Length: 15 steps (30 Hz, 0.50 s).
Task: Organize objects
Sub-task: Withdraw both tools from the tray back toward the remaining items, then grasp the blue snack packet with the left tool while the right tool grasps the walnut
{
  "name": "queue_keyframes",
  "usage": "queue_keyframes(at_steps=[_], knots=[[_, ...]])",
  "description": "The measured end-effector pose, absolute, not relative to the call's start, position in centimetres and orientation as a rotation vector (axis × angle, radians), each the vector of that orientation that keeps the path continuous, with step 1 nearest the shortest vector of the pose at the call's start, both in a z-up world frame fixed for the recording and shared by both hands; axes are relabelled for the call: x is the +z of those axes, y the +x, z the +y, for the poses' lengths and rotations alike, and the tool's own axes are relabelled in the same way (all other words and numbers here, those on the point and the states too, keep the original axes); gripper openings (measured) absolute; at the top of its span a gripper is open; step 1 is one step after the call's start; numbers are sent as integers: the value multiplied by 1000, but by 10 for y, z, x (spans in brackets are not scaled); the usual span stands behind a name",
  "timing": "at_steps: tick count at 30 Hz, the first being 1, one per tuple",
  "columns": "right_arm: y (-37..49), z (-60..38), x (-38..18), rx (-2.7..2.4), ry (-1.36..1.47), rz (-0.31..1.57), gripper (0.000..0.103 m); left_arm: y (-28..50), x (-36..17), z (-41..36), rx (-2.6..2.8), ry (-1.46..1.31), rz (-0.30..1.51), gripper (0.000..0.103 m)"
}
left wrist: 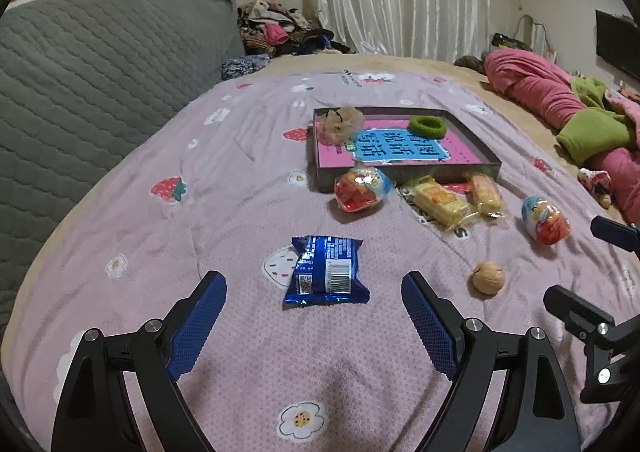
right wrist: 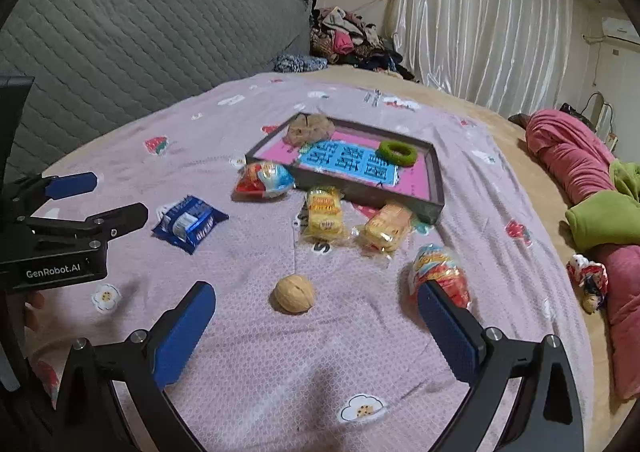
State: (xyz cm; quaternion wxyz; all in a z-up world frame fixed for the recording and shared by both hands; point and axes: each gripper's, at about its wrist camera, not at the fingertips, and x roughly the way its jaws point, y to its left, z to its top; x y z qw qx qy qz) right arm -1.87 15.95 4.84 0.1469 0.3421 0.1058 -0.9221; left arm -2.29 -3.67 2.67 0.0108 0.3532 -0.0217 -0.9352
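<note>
Left tongs [left wrist: 314, 284] stand wide, nothing between the pads, lower centre of the left wrist view. The blue packet [left wrist: 326, 270] lies flat on the bed [left wrist: 120, 180] just ahead of the tips, centre frame, barcode side up. That looks like your pick for this side. Straddle the packet's short width, one pad each side, and press down into the quilt a little before you close; the foil is thin and slippery, so a shallow pinch will likely skid off. Watch the soft cover, it can bunch under a pad.

Moving right in the same view: the tray [left wrist: 400, 172] sits centre right, already holding a beige fluffy scrunchie [left wrist: 342, 124] and a green ring [left wrist: 427, 127]. This is probably where everything goes. One egg-shaped sweet [left wrist: 362, 188] touches the tray's near wall; two yellow snack packs [left wrist: 440, 200] lie just beside it.

Right tongs [right wrist: 316, 304] are also wide and empty, lower centre of the right wrist view. The walnut [right wrist: 293, 294] lies between the tips' line, centre frame, so it seems to be this side's target. It is round and hard and will roll, so centre it between the pads and close evenly. The right pad is just beside the second egg sweet [right wrist: 440, 272], lower right; whether it touches I can't tell. Shift slightly left so you don't nudge that wrapper while closing.

Both pairs of tongs are near each other; the left pair shows at the right view's left edge. Lift one at a time towards the tray.
</note>
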Motion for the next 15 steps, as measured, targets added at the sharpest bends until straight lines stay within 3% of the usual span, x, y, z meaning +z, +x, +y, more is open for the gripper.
queue_keyframes(at_steps=[15], knots=[[-45,147,12,-2641,1079,297,102,-55,-13,-40,-2914,1209,-1,90]])
